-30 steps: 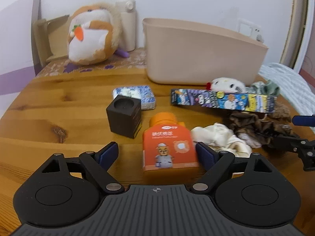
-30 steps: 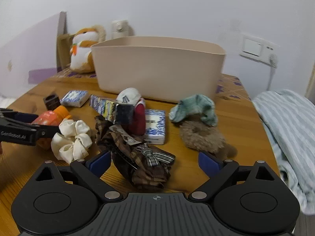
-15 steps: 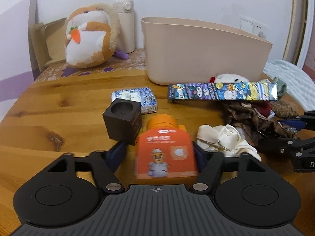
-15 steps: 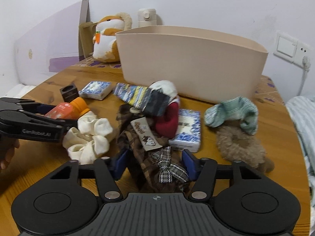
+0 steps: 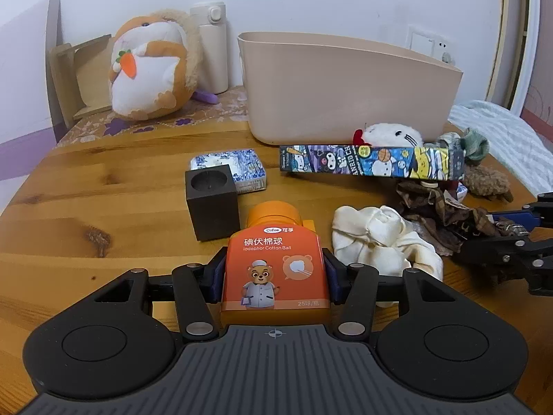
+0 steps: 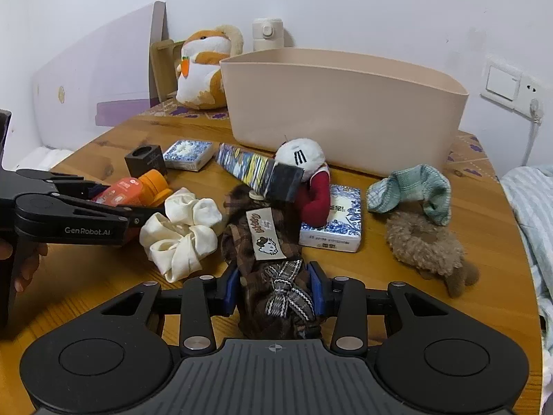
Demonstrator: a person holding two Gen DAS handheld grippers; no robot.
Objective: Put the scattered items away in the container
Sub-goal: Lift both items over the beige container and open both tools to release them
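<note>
An orange cotton-ball bottle (image 5: 274, 242) lies on the wooden table (image 5: 103, 207), cap pointing away. My left gripper (image 5: 275, 282) has its jaws closing, and the pads press on both sides of the bottle. A brown plaid fabric bow (image 6: 242, 238) with a cartoon label sits between the fingers of my right gripper (image 6: 274, 288). Its jaws are closing too and squeeze the cloth. The beige tub (image 5: 345, 97) stands behind the clutter, upright, its inside hidden. From the right wrist view the left gripper (image 6: 121, 200) shows at the left, around the bottle (image 6: 138, 186).
Loose on the table: a white scrunchie (image 5: 380, 238), a black cube (image 5: 212, 200), blue-white packets (image 5: 238, 166), a long cartoon box (image 5: 373, 162) and a small white plush (image 5: 390, 135). There are also a green cloth (image 6: 411, 186) and a fuzzy brown scrunchie (image 6: 425, 245). A hamster plush (image 5: 152, 69) and flask (image 5: 212, 48) stand at the back.
Both grippers went from wide open to closed in: the left onto the orange bottle, the right onto the brown plaid bow. Both views now sit closer to their items.
</note>
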